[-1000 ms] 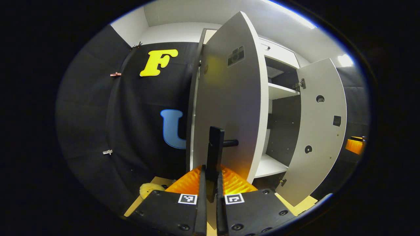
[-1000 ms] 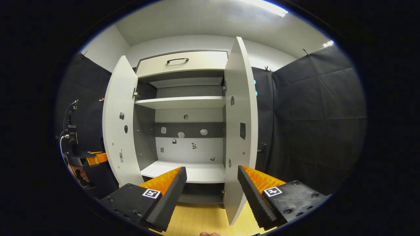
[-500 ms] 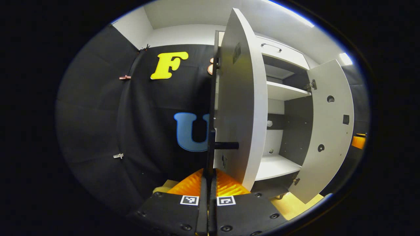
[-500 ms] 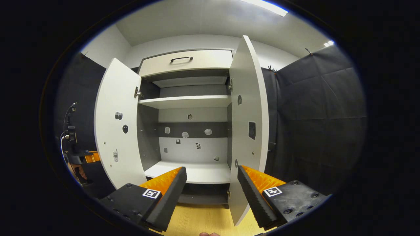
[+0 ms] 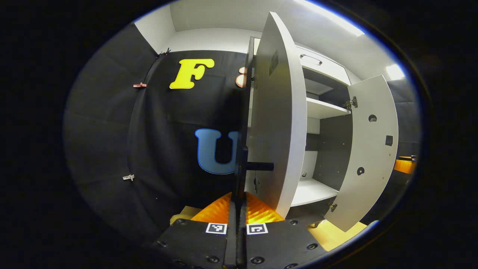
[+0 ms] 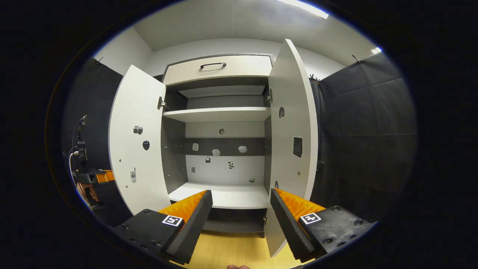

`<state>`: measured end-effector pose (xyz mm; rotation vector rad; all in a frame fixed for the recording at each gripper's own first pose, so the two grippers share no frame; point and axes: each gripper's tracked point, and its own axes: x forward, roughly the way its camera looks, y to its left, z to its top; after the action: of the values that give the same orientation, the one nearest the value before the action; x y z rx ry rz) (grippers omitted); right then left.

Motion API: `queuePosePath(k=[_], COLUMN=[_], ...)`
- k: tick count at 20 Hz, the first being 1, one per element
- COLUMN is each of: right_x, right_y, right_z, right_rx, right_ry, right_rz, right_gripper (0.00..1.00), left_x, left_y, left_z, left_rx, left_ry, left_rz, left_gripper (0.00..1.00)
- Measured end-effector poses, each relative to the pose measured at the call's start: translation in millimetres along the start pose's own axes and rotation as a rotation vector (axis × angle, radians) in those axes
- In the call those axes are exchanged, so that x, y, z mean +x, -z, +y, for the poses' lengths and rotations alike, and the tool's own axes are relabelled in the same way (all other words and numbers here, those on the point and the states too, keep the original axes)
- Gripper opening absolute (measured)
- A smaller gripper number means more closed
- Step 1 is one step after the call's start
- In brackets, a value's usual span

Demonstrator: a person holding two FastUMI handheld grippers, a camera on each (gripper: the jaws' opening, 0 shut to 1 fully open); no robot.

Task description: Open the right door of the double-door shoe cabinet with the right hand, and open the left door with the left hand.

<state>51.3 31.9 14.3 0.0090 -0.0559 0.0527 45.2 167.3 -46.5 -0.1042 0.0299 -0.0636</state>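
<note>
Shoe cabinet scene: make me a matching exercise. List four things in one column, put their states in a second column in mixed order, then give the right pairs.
Things
1. left tool
2. right tool
3. white left cabinet door
4. pale top drawer with a dark curved handle

States
A. shut flush in the cabinet front
B. fingers spread apart, gripping nothing
C. swung open, its inner face with small stickers in sight
D. clamped on the black bar handle of a door

Pairs: 1-D, 2-B, 3-C, 4-A
</note>
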Motion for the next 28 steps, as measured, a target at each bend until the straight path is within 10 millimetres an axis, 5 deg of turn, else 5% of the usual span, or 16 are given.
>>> queuePosePath(k=[11,13,20,28], right_x=[-6.5,-6.7,-8.1,-9.4], right_y=[0.3,1.3,-0.2,-3.2], right_z=[1.3,2.5,7.7,-0.3], right_rx=[0.008,0.014,0.030,0.028], right_ry=[-0.010,-0.015,-0.039,-0.022], right_rz=[0.002,0.006,-0.001,-0.008], right_gripper=[0.98,0.98,0.98,0.98], left_x=[-38.4,-48.3,-78.8,-84.0], left_y=[-16.9,-16.4,-13.3,-15.4], left_z=[0.8,-4.5,-39.9,-92.1], left_rx=[0.033,0.048,0.064,0.076], left_ry=[-0.059,-0.069,-0.060,-0.039], left_rz=[-0.023,-0.017,0.001,-0.022], left_gripper=[0.08,0.18,0.93,0.95])
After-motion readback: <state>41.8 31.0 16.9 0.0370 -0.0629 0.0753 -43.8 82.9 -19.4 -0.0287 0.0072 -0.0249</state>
